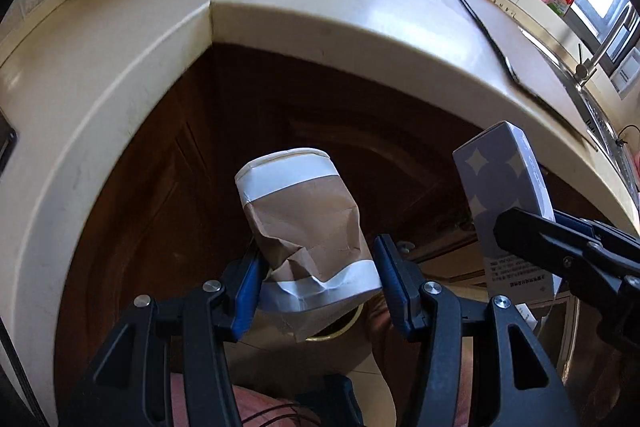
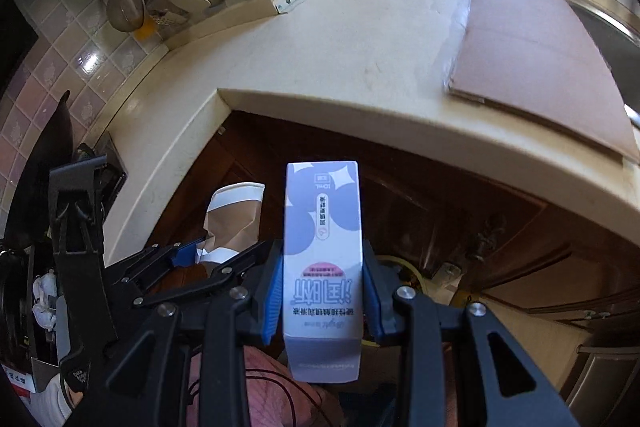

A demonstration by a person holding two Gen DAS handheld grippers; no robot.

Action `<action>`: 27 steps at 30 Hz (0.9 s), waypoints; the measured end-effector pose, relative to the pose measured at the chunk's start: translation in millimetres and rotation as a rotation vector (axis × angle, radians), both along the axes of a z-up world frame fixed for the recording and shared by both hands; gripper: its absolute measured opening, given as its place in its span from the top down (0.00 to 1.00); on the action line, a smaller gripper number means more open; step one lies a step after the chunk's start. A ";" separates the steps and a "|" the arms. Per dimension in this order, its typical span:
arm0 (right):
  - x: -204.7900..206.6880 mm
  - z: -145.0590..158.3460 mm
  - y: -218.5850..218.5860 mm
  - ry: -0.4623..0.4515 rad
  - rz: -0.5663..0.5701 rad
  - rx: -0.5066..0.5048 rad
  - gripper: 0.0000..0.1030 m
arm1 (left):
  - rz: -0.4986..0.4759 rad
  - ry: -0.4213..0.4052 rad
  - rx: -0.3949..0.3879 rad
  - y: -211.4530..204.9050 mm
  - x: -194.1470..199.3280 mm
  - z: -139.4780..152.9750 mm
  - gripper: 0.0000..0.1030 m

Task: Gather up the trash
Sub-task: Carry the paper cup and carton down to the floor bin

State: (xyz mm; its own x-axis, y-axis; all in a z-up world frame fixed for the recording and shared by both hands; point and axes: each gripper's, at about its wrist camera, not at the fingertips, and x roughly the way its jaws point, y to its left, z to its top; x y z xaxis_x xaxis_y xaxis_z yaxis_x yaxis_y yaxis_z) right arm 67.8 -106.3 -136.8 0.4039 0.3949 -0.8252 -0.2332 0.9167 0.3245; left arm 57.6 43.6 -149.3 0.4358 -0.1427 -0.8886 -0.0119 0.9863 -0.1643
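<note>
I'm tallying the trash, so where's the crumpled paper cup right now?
The crumpled paper cup is clamped in the left hand-held gripper, in front of the dark cabinet doors, left of the purple carton.

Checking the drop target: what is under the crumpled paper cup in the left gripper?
Below the crumpled paper cup, a round yellowish rim shows, possibly a bin opening. The cup and left gripper cover most of it, so its contents cannot be seen.
</note>
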 end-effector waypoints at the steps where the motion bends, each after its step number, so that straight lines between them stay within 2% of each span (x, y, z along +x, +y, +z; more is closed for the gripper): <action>1: -0.3 -7.9 -0.2 0.014 -0.004 -0.006 0.67 | -0.003 0.011 0.004 -0.8 -1.6 -5.7 0.50; 14: 8.0 -88.6 -5.4 0.169 -0.024 -0.047 0.66 | -0.040 0.164 0.023 -9.9 -10.0 -72.2 0.50; 27: 20.0 -193.1 -21.6 0.419 -0.052 -0.038 0.66 | -0.098 0.312 0.037 -17.3 1.7 -140.4 0.50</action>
State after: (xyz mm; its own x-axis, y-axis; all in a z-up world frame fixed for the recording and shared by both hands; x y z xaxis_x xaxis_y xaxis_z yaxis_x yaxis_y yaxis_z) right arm 87.8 -127.9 -329.9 0.0496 0.3488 -0.9359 -0.0412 0.9369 0.3470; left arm 59.3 26.3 -289.7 0.1279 -0.1353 -0.9825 0.0391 0.9906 -0.1313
